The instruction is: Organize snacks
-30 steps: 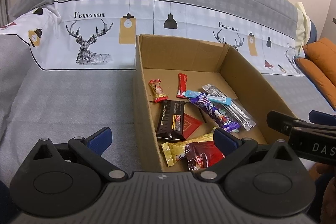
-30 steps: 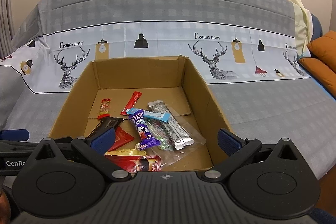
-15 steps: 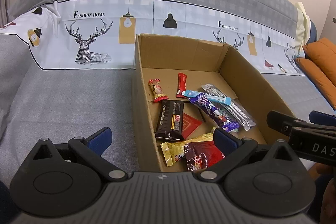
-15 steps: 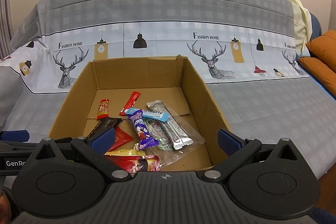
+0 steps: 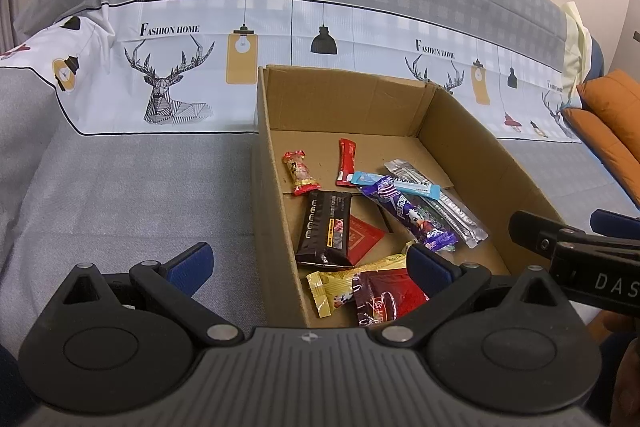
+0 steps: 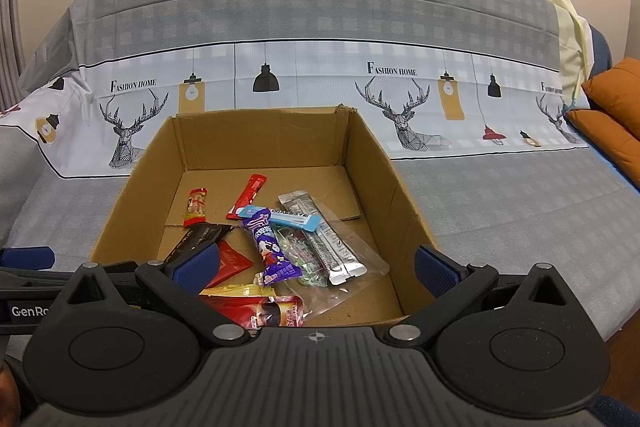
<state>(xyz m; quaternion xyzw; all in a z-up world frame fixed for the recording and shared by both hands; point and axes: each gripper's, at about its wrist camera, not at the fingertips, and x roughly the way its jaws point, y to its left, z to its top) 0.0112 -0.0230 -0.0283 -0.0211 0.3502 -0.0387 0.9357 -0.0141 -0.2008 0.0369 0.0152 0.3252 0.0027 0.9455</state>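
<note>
In the left wrist view, the left gripper (image 5: pixel 308 267) sits at the bottom of the frame, its blue pads spread wide and holding nothing. The left pad hangs over the grey sofa cover (image 5: pixel 120 187); the right pad overlaps the near end of the cardboard box (image 5: pixel 472 147), which fills the centre and right. The box wall lies between the pads, so a straight descent would likely strike cardboard and shove the box.

Inside, left to right: a small red-and-yellow candy (image 5: pixel 301 172), a black snack bar (image 5: pixel 326 227) on a red sachet (image 5: pixel 364 237), a purple wrapper (image 5: pixel 408 213), and a silver stick pack (image 5: pixel 444 203). They overlap, so one pinch may drag neighbours.

In the right wrist view, the right gripper (image 6: pixel 316 261) is likewise spread and empty, with the snack pile just above it, centre frame.
</note>
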